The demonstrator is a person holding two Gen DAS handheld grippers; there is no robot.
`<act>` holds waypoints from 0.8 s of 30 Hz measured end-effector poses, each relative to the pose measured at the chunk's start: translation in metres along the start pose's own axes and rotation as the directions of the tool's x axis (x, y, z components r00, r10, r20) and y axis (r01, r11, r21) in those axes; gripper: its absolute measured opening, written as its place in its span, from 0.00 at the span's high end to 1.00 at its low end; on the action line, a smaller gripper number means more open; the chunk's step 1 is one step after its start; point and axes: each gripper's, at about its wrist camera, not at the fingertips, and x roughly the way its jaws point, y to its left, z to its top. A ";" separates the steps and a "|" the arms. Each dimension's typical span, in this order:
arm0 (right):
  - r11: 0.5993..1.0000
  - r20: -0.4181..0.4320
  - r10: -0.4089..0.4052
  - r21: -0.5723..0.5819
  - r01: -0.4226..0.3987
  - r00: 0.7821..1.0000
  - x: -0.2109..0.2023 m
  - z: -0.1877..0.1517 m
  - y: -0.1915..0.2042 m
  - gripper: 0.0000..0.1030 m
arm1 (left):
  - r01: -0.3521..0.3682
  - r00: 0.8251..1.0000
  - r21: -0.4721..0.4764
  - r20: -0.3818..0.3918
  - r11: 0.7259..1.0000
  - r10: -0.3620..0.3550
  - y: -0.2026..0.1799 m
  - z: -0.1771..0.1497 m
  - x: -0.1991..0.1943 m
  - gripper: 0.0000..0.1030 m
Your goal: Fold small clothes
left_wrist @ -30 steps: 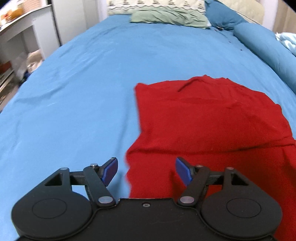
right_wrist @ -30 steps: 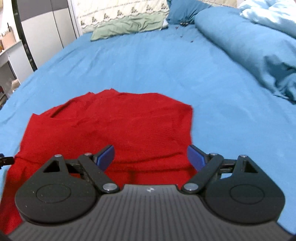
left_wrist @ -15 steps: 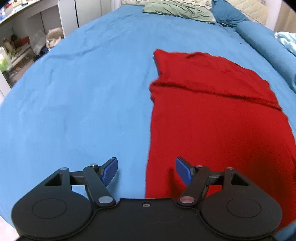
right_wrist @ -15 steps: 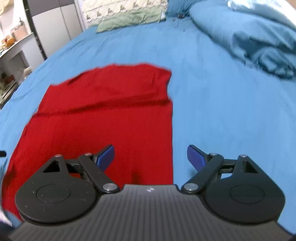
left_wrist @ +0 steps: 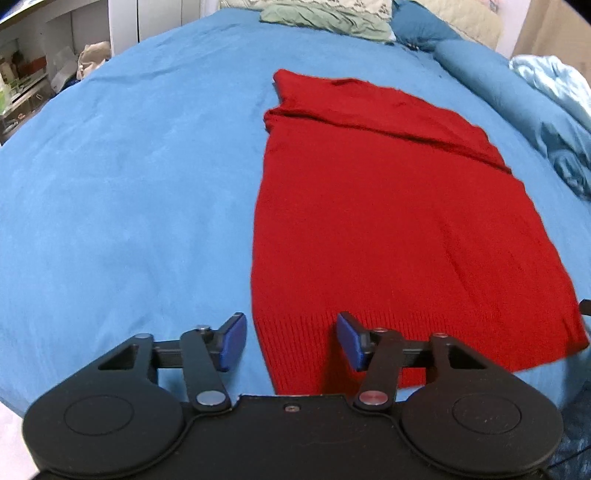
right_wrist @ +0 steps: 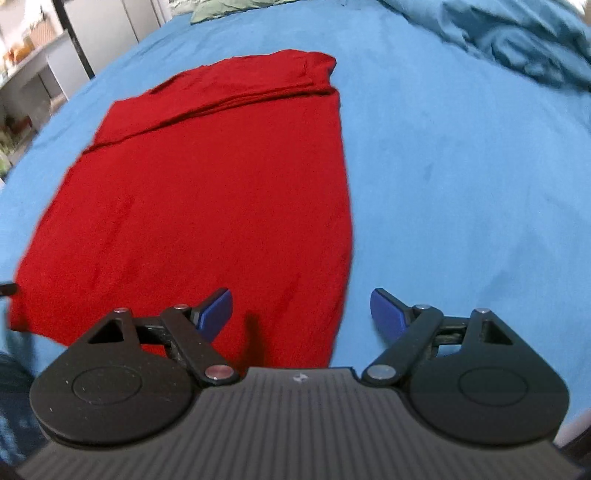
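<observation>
Since each hem corner sits between parted jaws, the left hand-held gripper (left_wrist: 288, 339), just closing, and the open right hand-held gripper (right_wrist: 301, 312) frame the red garment (left_wrist: 388, 221) for folding.

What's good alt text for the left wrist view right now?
A red garment lies flat on a blue bed sheet, its far end folded over. The left gripper is open, its jaws just closing, straddling the ribbed hem's near left corner. Pillows sit at the far end.
</observation>
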 end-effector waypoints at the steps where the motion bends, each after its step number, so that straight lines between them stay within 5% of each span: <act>1: 1.000 0.007 0.011 0.014 -0.011 1.000 -0.003 -0.006 0.000 0.06 | 0.003 1.000 -0.002 0.002 1.000 -0.003 -0.001 -0.003 0.000 0.52; 4: 1.000 0.015 -0.006 0.008 0.006 1.000 -0.005 -0.019 0.004 0.18 | -0.005 1.000 -0.022 0.011 1.000 0.006 -0.001 -0.011 0.002 0.54; 11: 0.999 0.036 -0.046 0.020 0.045 0.998 0.005 -0.041 0.009 0.26 | -0.008 1.000 -0.051 0.017 0.999 0.008 0.000 -0.023 0.007 0.56; 13: 0.998 0.047 -0.053 0.028 0.051 0.997 0.005 -0.043 0.008 0.37 | -0.011 1.000 -0.044 0.019 0.999 0.011 -0.001 -0.026 0.005 0.59; 18: 0.997 0.056 -0.038 0.062 0.035 0.998 0.004 -0.045 0.001 0.67 | 0.008 1.000 -0.038 0.012 0.999 -0.007 -0.002 -0.027 0.005 0.89; 24: 0.997 0.072 -0.029 0.078 0.024 0.997 -0.003 -0.042 -0.001 0.79 | 0.015 1.000 -0.041 0.020 0.999 -0.014 -0.004 -0.024 -0.007 0.94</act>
